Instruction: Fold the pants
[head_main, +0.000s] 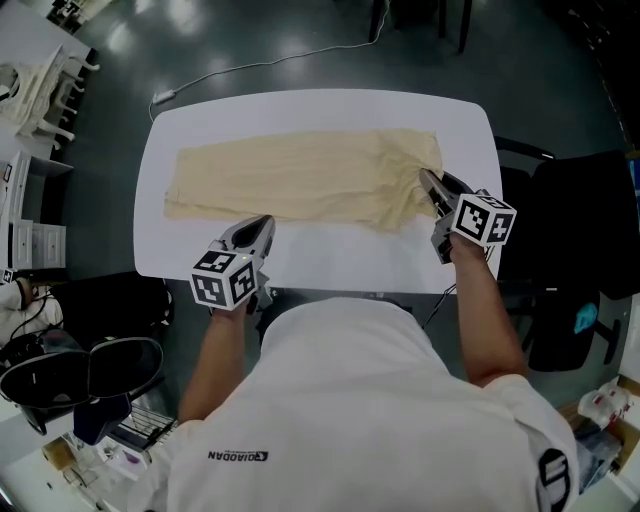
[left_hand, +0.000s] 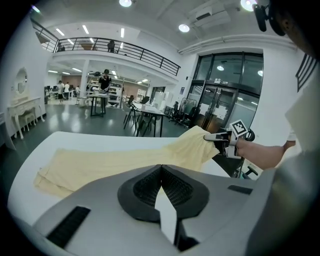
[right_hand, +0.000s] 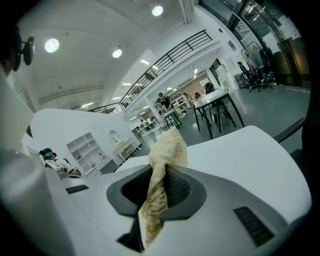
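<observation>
White rounded table (head_main: 330, 255), pale yellow pants (head_main: 290, 175) spread lengthwise across it

pants (head_main: 300, 175): soft cloth, matt, with wrinkles and folds at the right end.
counter (head_main: 330, 255): hard white top, smooth, a little shiny.
left tool (head_main: 262, 222): grey plastic shell, smooth and matt. Its pads (left_hand: 147, 187) are black, look like rubber, and are ribbed and rough.
right tool (head_main: 428, 182): the same smooth grey plastic. Its black ribbed pads (right_hand: 177, 187) press on the soft cloth.
floor (head_main: 250, 40): dark, smooth and glossy, with lamps shining in it.
shirt (head_main: 370, 400): white cloth, matt and smooth.
</observation>
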